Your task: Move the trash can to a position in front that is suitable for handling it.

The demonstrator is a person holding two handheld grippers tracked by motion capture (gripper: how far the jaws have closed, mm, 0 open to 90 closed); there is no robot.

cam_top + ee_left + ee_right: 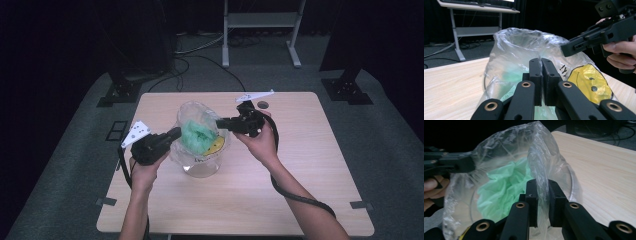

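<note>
Left hand-held gripper (541, 75) clamped tight on clear plastic bag (199, 131) rim. Right hand-held gripper (541, 195) nearly closed, pinching opposite rim film.

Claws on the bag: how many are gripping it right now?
2. The left claw pinches the bag at its left rim; the right claw pinches the right rim.
</note>
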